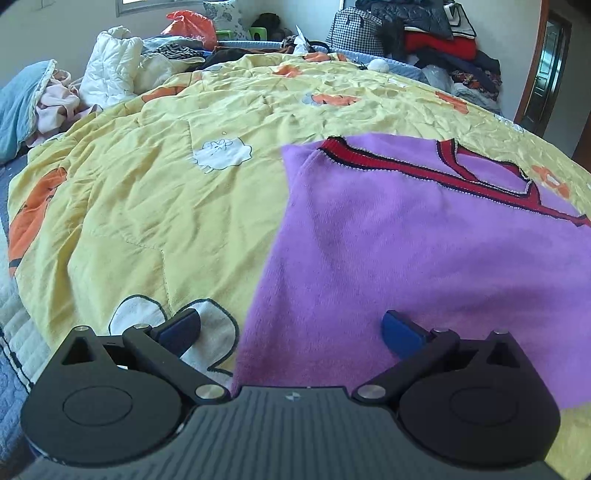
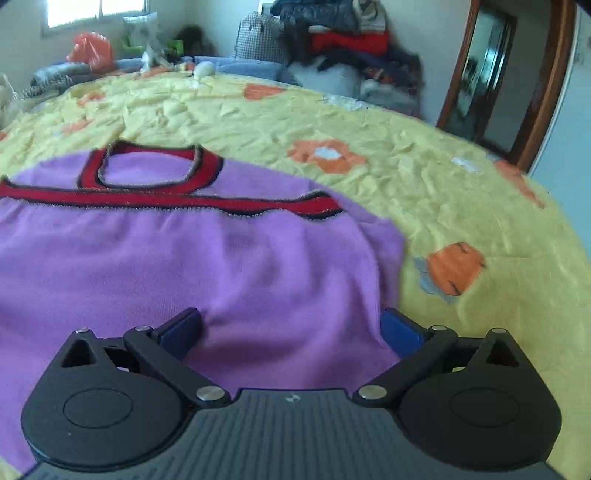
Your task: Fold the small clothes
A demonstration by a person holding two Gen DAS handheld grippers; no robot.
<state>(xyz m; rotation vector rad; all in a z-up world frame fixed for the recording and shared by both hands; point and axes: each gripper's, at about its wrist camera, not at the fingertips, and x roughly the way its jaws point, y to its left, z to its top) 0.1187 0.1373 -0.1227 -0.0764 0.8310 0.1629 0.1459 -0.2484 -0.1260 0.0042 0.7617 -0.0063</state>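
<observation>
A small purple knit vest (image 1: 406, 251) with red and black trim at neck and armholes lies flat on the yellow quilt (image 1: 147, 192). My left gripper (image 1: 291, 328) is open and empty, low over the vest's near left edge: its left finger is over the quilt, its right finger over the purple cloth. In the right wrist view the same vest (image 2: 184, 266) fills the left half. My right gripper (image 2: 291, 328) is open and empty over the vest's near right edge, its right finger at the cloth's border with the quilt (image 2: 461, 184).
Heaps of clothes and bedding (image 1: 110, 74) lie at the far left of the bed. A pile of dark and red garments (image 1: 436, 33) and a checked bag stand at the far right. A wooden door frame (image 2: 546, 92) is at the right.
</observation>
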